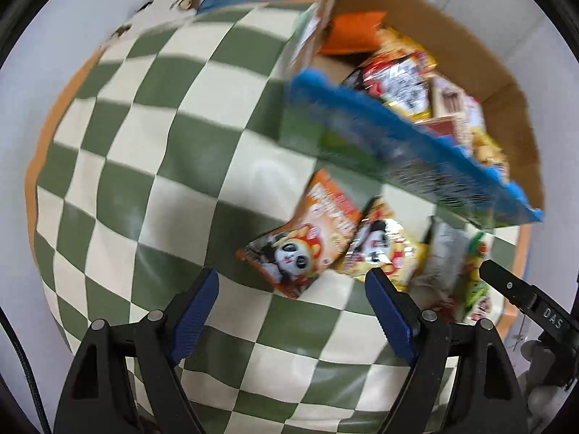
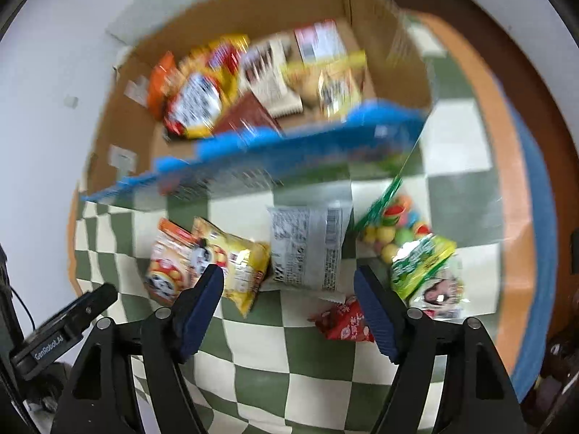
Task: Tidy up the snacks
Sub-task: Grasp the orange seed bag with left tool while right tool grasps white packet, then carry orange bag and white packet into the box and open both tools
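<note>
Cardboard box (image 2: 383, 54), set at the checked cloth's (image 2: 325, 379) far edge, is filled with snack packets (image 2: 202, 101), while loose packets (image 2: 307, 249) are left on the cloth just before it, and both the left gripper (image 1: 293, 282) and right gripper (image 2: 287, 278) are held spread, gripping nothing.

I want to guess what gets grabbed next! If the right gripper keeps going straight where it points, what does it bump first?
Probably the grey-white snack packet: it lies flat on the checkered cloth, right between the open right gripper. Depth is hard to judge.
</note>
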Tool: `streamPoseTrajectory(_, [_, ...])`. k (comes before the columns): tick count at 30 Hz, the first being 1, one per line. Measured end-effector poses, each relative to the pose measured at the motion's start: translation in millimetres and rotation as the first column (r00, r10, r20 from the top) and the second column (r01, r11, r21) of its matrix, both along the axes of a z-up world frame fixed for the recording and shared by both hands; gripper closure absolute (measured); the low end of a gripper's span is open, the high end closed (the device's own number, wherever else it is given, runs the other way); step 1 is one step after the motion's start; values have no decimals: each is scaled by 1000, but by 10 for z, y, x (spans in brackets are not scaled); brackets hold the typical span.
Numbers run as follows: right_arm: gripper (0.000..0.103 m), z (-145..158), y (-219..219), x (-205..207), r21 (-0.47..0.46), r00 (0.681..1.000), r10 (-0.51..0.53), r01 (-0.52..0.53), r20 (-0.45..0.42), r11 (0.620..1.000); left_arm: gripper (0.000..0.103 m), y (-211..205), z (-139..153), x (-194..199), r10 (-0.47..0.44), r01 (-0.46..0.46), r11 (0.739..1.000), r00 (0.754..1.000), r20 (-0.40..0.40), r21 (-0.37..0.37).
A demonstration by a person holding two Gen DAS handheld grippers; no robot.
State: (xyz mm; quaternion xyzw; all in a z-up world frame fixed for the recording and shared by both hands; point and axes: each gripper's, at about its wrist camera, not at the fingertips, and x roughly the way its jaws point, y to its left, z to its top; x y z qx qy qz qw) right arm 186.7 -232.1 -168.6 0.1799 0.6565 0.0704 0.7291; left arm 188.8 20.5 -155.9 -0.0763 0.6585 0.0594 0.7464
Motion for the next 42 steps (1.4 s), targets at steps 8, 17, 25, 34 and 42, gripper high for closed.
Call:
streamPoseTrajectory(8, [26,-617,152,189,-58,995,52,-57,-86,997,20,-457,-664,250,-290,314,922,948,-131,226])
streamPoseTrajectory(17, [39,-957,277,214,-36,988,79,-84,-133,996,36,-776,-1057,191,-424,459,860,886,-188,222])
streamPoseTrajectory(25, [44,-936,335,-64,-55,969,184,-195,-164,979,43,-82,-1083,-185,-1,-12,998,974,-228,-54])
streamPoseTrajectory(34, [35,-977,366,-193,-49,973,145,-156,-178,987,41,-122,-1265,-226,-16,5,999,967,-255,-45])
streamPoseTrajectory(42, [43,-979,360,-133,-93,986,97,-110,-138,990,48,-435,-1037,-278,-21,26,999,986,-164,24])
